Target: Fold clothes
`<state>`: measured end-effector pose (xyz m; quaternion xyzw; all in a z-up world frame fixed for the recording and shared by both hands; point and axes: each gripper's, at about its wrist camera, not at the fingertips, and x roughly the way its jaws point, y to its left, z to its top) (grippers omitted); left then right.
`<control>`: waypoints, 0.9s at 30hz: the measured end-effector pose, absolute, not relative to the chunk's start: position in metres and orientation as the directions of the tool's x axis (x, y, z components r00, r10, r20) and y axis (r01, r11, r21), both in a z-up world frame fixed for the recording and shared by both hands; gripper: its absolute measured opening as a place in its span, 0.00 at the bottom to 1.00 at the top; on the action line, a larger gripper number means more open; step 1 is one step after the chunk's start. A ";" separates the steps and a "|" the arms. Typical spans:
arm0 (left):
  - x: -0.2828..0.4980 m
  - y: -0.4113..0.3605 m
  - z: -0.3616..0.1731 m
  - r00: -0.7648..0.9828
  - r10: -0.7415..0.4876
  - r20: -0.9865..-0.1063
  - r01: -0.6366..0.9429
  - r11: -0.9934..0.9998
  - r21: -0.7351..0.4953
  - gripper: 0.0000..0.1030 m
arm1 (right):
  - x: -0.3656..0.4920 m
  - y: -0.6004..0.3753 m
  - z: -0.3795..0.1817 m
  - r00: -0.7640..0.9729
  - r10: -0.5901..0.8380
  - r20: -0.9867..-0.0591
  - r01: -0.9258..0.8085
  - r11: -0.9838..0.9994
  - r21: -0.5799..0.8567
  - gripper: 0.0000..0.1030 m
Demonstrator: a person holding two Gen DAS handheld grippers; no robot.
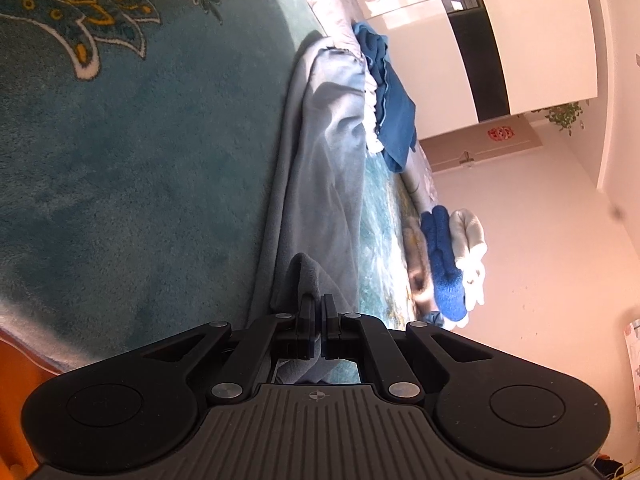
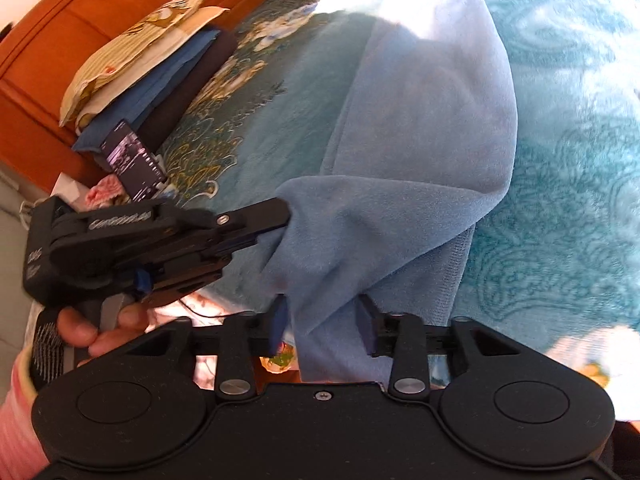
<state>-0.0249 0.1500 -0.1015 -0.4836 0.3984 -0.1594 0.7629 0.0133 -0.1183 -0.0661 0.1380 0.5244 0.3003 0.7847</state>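
Bright sunlight glares across both views; fisheye edges bend, slightly blurred.

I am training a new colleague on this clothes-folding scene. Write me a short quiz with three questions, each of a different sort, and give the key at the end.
1. True or false: the left tool is shut on an edge of the light blue garment.
2. What lies between the fingers of the right tool? A) a phone B) the light blue garment C) nothing
3. In one word, what colour is the patterned blanket under the garment?

Key: 1 true; 2 B; 3 teal.
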 end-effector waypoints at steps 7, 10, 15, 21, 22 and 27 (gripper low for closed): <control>-0.050 0.145 -0.094 0.604 -0.664 -0.440 -0.096 0.488 -0.867 0.01 | -0.007 -0.128 -0.043 0.345 0.598 -0.723 -0.376 0.794 0.477 0.02; -0.067 0.136 -0.095 0.572 -0.671 -0.473 -0.082 0.527 -0.846 0.01 | -0.020 -0.140 -0.030 0.347 0.576 -0.740 -0.404 0.804 0.437 0.02; -0.082 0.124 -0.103 0.543 -0.627 -0.558 -0.080 0.623 -0.778 0.01 | -0.026 -0.148 -0.044 0.297 0.510 -0.807 -0.382 0.838 0.389 0.02; -0.083 0.121 -0.102 0.539 -0.613 -0.578 -0.045 0.664 -0.746 0.02 | -0.024 -0.148 -0.063 0.250 0.468 -0.848 -0.348 0.860 0.372 0.03; -0.083 0.121 -0.103 0.542 -0.612 -0.576 -0.052 0.660 -0.749 0.02 | -0.025 -0.146 -0.063 0.250 0.458 -0.853 -0.354 0.864 0.359 0.03; -0.074 0.122 -0.114 0.544 -0.611 -0.575 -0.074 0.648 -0.758 0.04 | -0.023 -0.147 -0.063 0.250 0.461 -0.852 -0.364 0.860 0.359 0.08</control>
